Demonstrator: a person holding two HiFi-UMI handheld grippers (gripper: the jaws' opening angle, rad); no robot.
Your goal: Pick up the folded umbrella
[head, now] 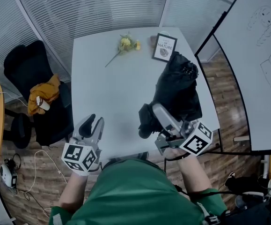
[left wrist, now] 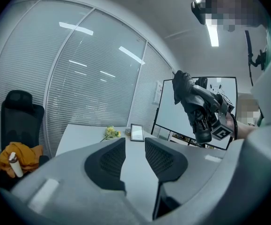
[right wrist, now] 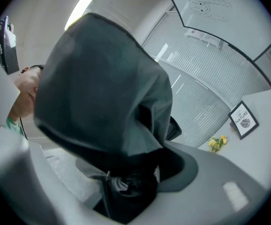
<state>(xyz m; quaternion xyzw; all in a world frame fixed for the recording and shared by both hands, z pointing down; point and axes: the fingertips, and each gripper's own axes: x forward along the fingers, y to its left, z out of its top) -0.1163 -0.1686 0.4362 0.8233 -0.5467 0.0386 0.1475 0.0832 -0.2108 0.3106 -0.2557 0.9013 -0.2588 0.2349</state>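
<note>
The folded black umbrella (head: 177, 88) is off the white table (head: 112, 97), and my right gripper (head: 153, 112) is shut on it near its handle end, with the canopy bunched up beyond the jaws. In the right gripper view the umbrella (right wrist: 107, 88) fills most of the picture, its dark fabric wedged between the two grey jaws of the right gripper (right wrist: 126, 182). From the left gripper view the umbrella (left wrist: 194, 104) hangs in the air at the right. My left gripper (head: 94, 122) hovers at the table's near edge, and its fingers (left wrist: 108, 162) stand apart with nothing between them.
A yellow flower (head: 126, 44) and a small framed card (head: 164, 47) lie at the table's far side. A black office chair (head: 30, 64) with an orange cloth (head: 44, 95) stands at the left. A whiteboard (head: 257, 55) runs along the right, and blinds cover the far wall.
</note>
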